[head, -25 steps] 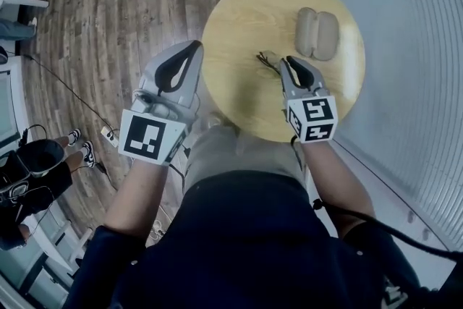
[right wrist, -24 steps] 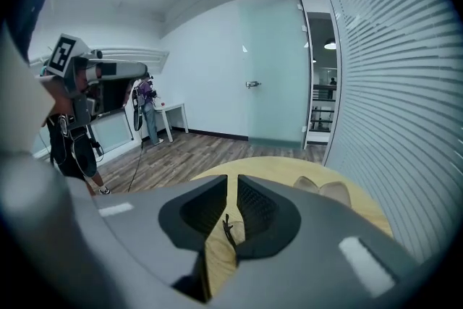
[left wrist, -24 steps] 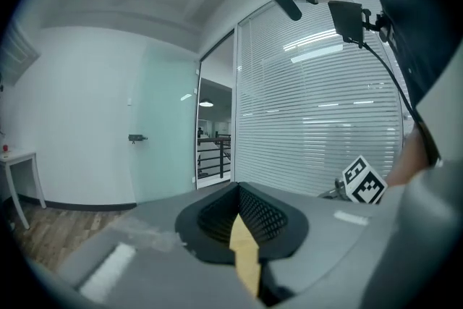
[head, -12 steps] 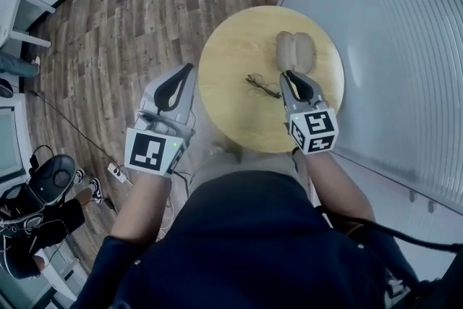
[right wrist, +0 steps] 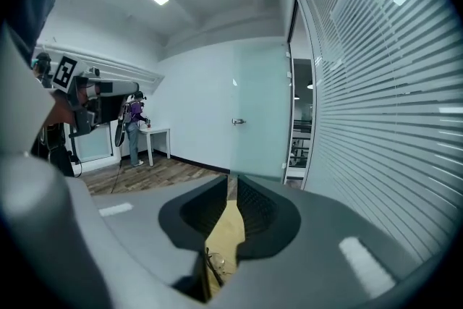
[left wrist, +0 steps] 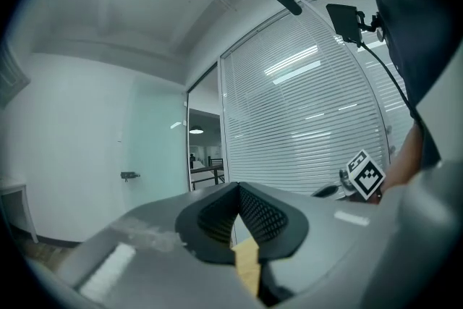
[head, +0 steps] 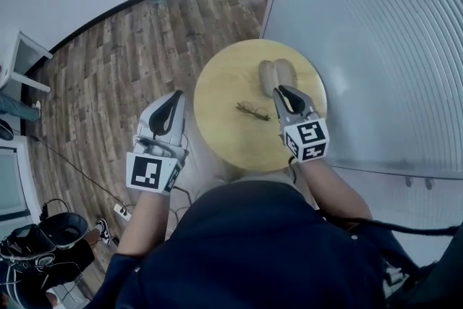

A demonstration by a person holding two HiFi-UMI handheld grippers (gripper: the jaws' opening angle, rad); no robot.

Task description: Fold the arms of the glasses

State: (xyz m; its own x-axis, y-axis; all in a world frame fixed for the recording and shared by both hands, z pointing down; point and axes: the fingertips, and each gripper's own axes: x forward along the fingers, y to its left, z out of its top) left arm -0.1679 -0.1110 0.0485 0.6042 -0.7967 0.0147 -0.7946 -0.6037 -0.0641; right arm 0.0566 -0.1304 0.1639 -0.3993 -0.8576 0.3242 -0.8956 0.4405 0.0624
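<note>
Glasses (head: 252, 111) lie near the middle of the round wooden desk (head: 217, 94), free of both claws; whether their arms are folded is too small to tell. The left hand holds its claw (head: 176, 95) level over the floor (head: 108, 83) left of the desk, jaw tips meeting on nothing. The right claw (head: 280, 89) tilts slightly down above the desk's right side, jaws a narrow slit apart and empty. A beige glasses case (head: 276, 73) lies just beyond, its two halves side by side.

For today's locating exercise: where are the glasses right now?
In the head view, the glasses lie near the middle of the round table, just left of the right gripper and nearer the person than the case.
</note>
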